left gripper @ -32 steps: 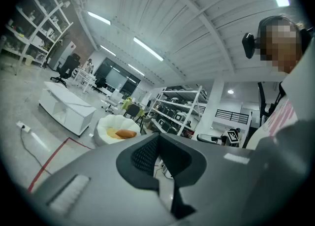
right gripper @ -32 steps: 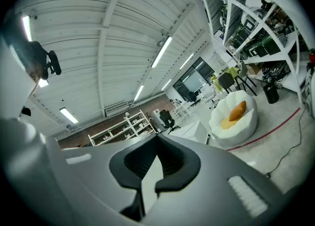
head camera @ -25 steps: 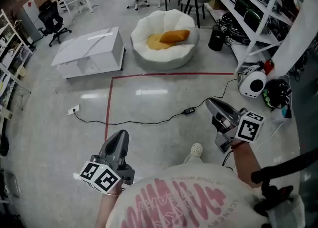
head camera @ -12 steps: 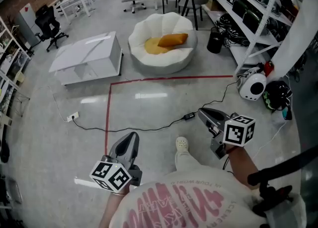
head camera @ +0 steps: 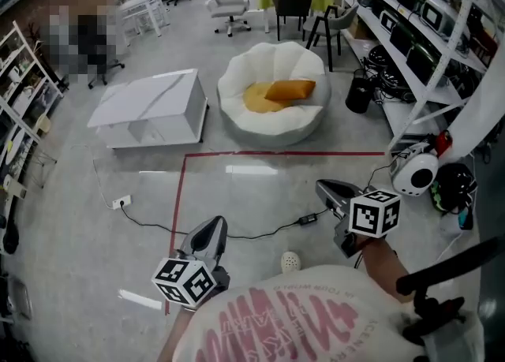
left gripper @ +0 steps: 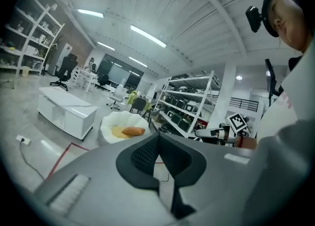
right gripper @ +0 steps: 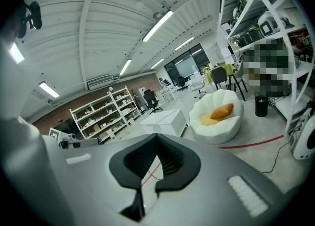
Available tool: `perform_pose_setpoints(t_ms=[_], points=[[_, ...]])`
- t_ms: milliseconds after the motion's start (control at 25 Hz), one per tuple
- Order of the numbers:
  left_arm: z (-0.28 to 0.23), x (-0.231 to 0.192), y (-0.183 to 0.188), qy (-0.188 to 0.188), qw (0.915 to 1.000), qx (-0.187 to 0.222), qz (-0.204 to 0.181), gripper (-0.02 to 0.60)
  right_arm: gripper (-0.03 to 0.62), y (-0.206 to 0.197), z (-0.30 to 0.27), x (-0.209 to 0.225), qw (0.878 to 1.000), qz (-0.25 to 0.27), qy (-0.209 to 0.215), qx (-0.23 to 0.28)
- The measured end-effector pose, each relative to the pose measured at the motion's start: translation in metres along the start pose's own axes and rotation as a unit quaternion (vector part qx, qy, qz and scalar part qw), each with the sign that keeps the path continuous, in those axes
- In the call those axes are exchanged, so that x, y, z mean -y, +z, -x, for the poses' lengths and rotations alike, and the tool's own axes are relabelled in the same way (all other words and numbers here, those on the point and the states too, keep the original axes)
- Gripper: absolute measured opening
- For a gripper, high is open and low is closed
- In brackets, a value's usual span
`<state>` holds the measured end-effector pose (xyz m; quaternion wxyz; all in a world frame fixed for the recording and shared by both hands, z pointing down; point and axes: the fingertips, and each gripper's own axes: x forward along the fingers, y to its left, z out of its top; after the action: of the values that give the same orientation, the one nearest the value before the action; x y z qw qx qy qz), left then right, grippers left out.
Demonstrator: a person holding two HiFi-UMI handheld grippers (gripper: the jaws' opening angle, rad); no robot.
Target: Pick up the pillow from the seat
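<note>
An orange pillow point(head camera: 290, 90) lies on the yellow cushion of a white shell-shaped seat point(head camera: 273, 120) across the floor. The pillow point(left gripper: 133, 131) appears small and far off in the left gripper view, and the pillow point(right gripper: 222, 110) also in the right gripper view. My left gripper point(head camera: 216, 228) is low at the left, shut and empty. My right gripper point(head camera: 324, 189) is at the right, shut and empty, pointing toward the seat. Both are well short of the seat.
A white low table point(head camera: 150, 106) stands left of the seat. A red tape line point(head camera: 180, 195) and a black cable point(head camera: 237, 234) with a power socket point(head camera: 120, 203) cross the floor. Metal shelves point(head camera: 426, 29) line the right; a white helmet-like object point(head camera: 413, 173) lies beside them.
Both grippers and the person have walked forward toward the seat, which now sits lower and larger in the head view. The red tape corner has come closer.
</note>
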<state>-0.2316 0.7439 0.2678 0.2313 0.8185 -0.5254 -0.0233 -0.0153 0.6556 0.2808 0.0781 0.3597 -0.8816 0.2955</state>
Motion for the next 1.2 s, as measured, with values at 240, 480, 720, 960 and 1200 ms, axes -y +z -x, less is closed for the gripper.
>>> perform_pose_setpoints(t_ms=[240, 480, 720, 960, 1200], points=[[-0.064, -0.012, 0.017, 0.020, 0.9995, 0.020, 0.017, 0.012, 0.003, 0.044, -0.025, 0.056, 1.000, 0.016, 0.003, -0.011], [-0.115, -0.012, 0.023, 0.021, 0.9995, 0.021, 0.013, 0.012, 0.003, 0.068, -0.041, 0.094, 1.000, 0.014, 0.005, -0.009], [-0.152, 0.001, 0.019, 0.011, 0.9999, 0.002, 0.004, 0.012, 0.003, 0.068, -0.047, 0.122, 1.000, 0.003, 0.005, -0.018], [-0.165, -0.002, 0.025, 0.025, 0.9997, 0.000, -0.002, 0.012, 0.003, 0.074, -0.057, 0.138, 1.000, -0.011, 0.008, -0.017], [-0.176, -0.011, 0.024, 0.040, 0.9991, -0.007, 0.010, 0.012, 0.003, 0.070, -0.070, 0.146, 0.999, -0.027, 0.020, -0.024]])
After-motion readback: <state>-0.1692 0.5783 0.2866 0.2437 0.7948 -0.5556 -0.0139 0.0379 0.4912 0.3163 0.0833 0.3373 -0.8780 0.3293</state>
